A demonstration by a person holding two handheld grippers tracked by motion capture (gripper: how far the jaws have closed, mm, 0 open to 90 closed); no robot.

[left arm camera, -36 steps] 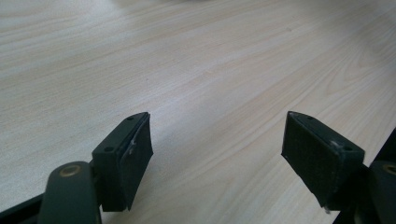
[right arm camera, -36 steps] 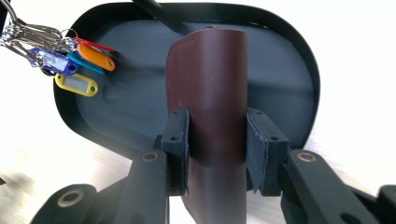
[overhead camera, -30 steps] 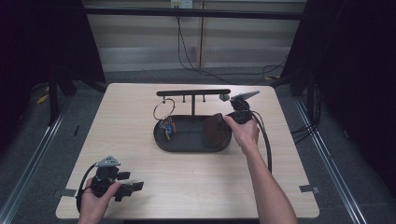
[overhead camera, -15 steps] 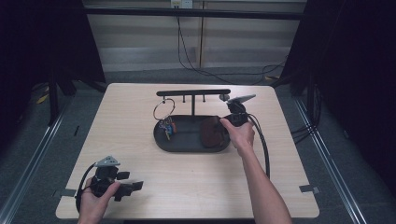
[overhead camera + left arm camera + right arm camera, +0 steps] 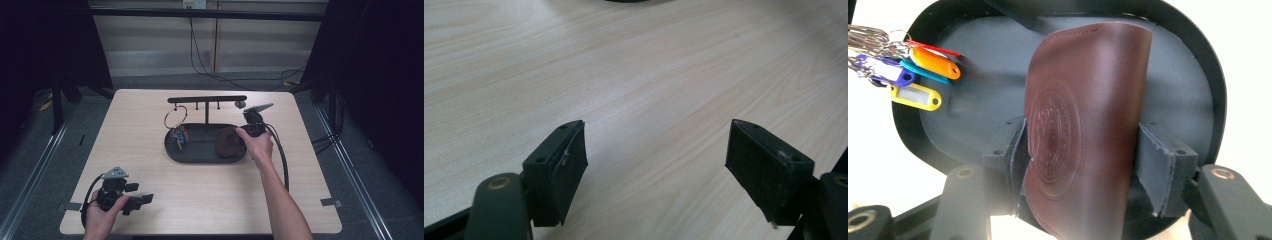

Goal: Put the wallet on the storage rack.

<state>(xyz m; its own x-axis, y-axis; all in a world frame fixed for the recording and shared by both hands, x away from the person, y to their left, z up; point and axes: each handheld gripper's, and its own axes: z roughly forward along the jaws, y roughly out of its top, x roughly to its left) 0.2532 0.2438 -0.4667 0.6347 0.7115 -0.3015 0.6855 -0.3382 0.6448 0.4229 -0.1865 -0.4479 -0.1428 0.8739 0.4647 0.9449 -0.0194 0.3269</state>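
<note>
The desk [image 5: 150, 150] has a pale wood-grain top with rounded corners. On it stands a black oval tray [image 5: 200, 150] with a raised rim, and a thin post with a black hook bar [image 5: 207, 99] rises from it. A wire ring [image 5: 175, 116] hangs from the bar and carries keys with plastic tags [image 5: 923, 65] in orange, blue, yellow and red, which reach down to the left end of the tray. At the right end of the tray is a brown leather wallet [image 5: 1088, 125], smooth, with a round embossed seal.

The right tool [image 5: 1083, 150] is clamped on the wallet, one pad on each long edge. The left tool [image 5: 656, 165] rests low over the bare desk near the front left corner, with its jaws wide apart and nothing between them.

Compared with one second ago, the right hand [image 5: 257, 145] has moved left and down, from the tray's right rim to over the tray. The left tool has not moved.
</note>
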